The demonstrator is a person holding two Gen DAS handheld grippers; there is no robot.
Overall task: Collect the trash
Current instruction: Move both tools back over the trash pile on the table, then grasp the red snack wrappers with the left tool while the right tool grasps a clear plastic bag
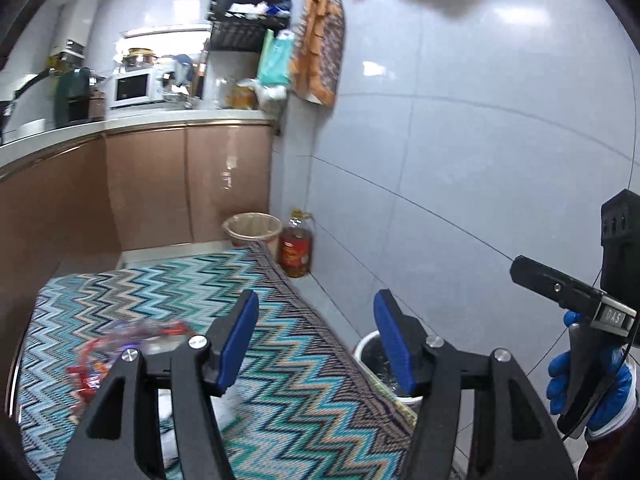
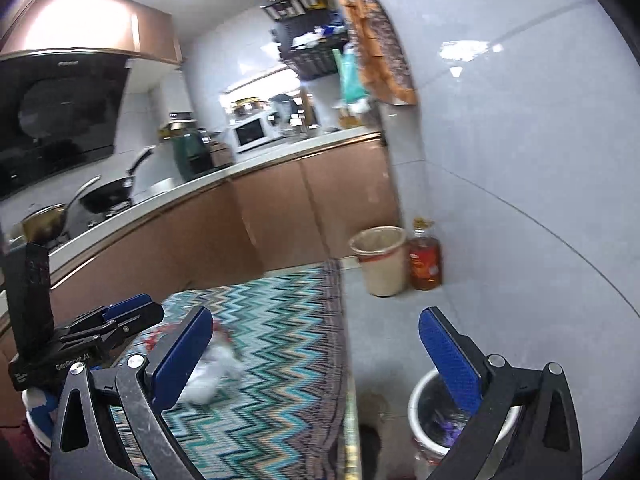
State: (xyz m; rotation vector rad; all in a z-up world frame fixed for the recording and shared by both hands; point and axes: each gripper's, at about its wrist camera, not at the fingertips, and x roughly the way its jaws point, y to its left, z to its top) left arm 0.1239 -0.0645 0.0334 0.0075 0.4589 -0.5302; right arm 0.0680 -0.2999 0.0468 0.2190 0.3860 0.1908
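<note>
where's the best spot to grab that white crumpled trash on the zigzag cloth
Probably the raised middle of the white crumpled trash, from above with the right gripper: it lies loose and low on the zigzag cloth, so the open jaws can straddle the bunched folds.

Bright overhead light, glare on wall tiles [image 1: 460,128], motion blur, fisheye-warped edges.
</note>
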